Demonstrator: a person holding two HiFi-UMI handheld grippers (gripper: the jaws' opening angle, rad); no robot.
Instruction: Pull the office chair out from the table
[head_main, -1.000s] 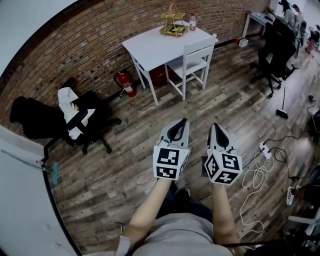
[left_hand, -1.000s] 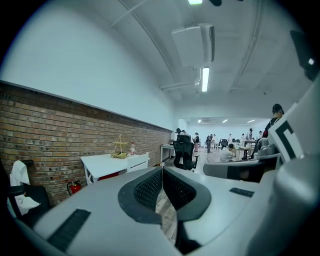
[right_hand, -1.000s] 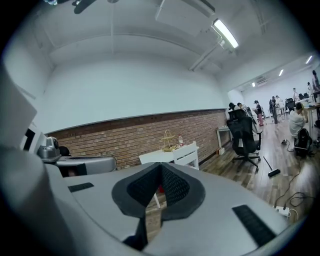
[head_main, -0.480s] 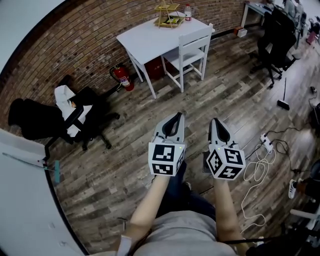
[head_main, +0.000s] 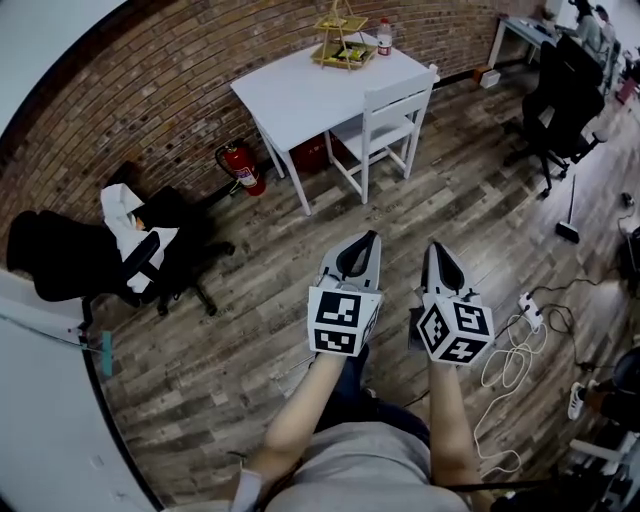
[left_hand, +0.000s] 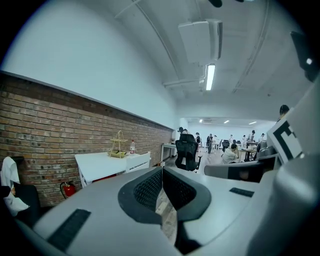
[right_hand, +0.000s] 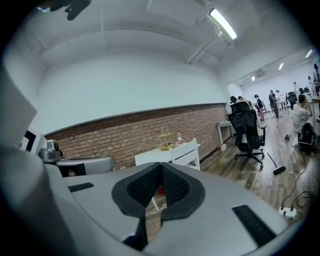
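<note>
A white chair (head_main: 393, 112) stands tucked against the near side of the white table (head_main: 300, 88) by the brick wall. Both show small in the left gripper view as the chair (left_hand: 138, 161) and the table (left_hand: 97, 163), and in the right gripper view as the chair (right_hand: 185, 151). My left gripper (head_main: 370, 238) and right gripper (head_main: 433, 247) hang side by side over the wood floor, well short of the chair and pointing toward it. Both are shut with nothing between the jaws, as the left gripper (left_hand: 162, 170) and right gripper (right_hand: 161, 165) show in their own views.
On the table stand a tiered wire basket (head_main: 345, 45) and a bottle (head_main: 384, 36). A fire extinguisher (head_main: 240, 165) leans by the wall. A black office chair (head_main: 150, 245) draped with white cloth stands left, another black office chair (head_main: 565, 95) far right. A power strip (head_main: 527, 305) with cables lies right.
Both grippers, still shut, have drifted a little nearer the table together with the person. The table and white chair look slightly larger in the head view.
</note>
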